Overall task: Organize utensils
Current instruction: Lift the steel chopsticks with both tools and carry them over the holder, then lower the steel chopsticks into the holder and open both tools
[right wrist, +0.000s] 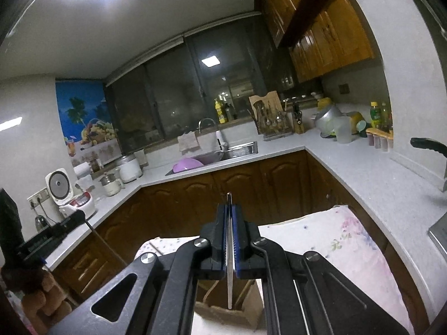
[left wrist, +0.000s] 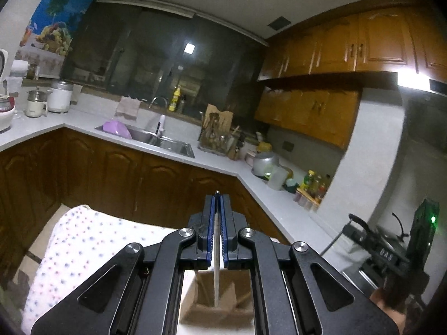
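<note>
My left gripper (left wrist: 217, 195) is shut on a thin flat metal utensil (left wrist: 216, 268) held edge-on; its lower end hangs down over a brown cardboard box (left wrist: 215, 311) below the gripper body. My right gripper (right wrist: 229, 205) is shut on a similar thin metal utensil (right wrist: 230, 276), whose tip pokes out above the fingers and whose lower end hangs over a brown box (right wrist: 223, 314) with other utensil handles in it. Which kind of utensil each is cannot be told. The right gripper shows at the right edge of the left wrist view (left wrist: 391, 251).
A table with a dotted floral cloth (left wrist: 83, 240) lies under both grippers. An L-shaped white counter (right wrist: 363, 173) carries a sink (right wrist: 223, 153) with a purple bowl (right wrist: 187, 164), rice cookers (right wrist: 69, 195), a utensil rack (right wrist: 272, 122), pots and bottles.
</note>
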A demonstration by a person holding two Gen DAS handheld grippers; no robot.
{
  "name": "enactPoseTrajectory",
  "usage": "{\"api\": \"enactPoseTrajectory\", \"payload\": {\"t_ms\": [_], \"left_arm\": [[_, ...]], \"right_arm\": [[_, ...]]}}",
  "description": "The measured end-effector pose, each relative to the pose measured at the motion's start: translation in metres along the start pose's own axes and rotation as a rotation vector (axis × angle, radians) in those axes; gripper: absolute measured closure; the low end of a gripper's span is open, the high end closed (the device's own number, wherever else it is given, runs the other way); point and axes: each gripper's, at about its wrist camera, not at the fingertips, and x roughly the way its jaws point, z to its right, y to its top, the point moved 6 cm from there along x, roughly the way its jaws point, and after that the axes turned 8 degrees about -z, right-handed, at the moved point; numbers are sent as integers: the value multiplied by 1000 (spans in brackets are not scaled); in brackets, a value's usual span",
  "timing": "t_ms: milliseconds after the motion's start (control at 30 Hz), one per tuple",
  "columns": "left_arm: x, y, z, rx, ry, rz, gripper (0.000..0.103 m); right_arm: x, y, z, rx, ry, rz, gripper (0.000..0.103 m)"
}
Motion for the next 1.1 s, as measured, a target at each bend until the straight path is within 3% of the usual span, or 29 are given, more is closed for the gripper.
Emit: {"api": "enactPoseTrajectory", "payload": {"t_ms": [267, 533, 833, 1100], "left_arm": [[49, -29, -22, -45, 62, -23, 100], [88, -68, -36, -70, 77, -106, 100], [109, -89, -27, -28, 79, -181, 99], [111, -90, -29, -25, 82, -193, 99]], "right_arm": [[44, -27, 22, 73, -15, -39, 99], [68, -62, 39, 129, -32, -78, 99], [81, -76, 43, 133, -49, -128, 99], [82, -75, 43, 128, -42, -144, 99]]}}
